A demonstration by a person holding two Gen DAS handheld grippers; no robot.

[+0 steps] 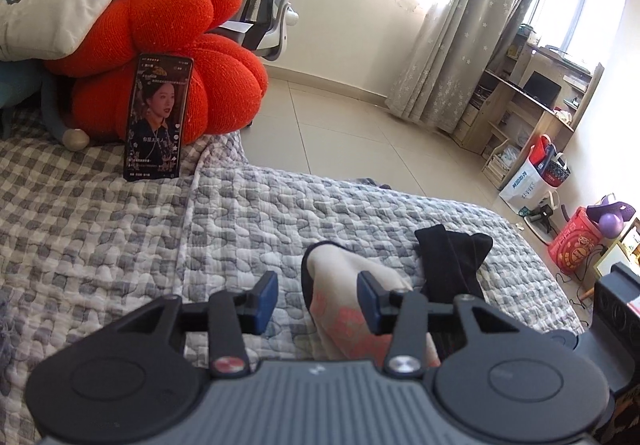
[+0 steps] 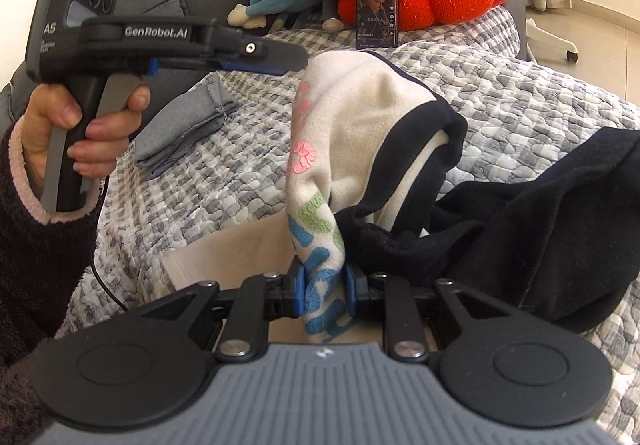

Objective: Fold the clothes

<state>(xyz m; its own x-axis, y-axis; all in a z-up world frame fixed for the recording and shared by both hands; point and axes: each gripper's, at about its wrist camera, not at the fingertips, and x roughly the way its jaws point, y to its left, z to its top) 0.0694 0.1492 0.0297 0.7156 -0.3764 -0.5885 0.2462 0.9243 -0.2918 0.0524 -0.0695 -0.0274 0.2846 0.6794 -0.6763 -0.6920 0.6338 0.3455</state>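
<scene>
Two claws work one sweatshirt above the bed: right claw pinches its printed edge; left claw spread, should grip the opposite edge squarely.

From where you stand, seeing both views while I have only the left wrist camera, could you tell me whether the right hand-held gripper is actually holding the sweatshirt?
Observer: Yes, the right hand-held gripper is shut on the white sweatshirt, pinching the part with the blue printed letters.
Operator: Thank you. Is my left hand-held gripper touching it?
Observer: No, the left hand-held gripper is beside the sweatshirt's raised top, open and gripping nothing.
Operator: Is anything already folded?
Observer: A folded grey garment lies on the checked quilt below your left hand-held gripper.
</scene>
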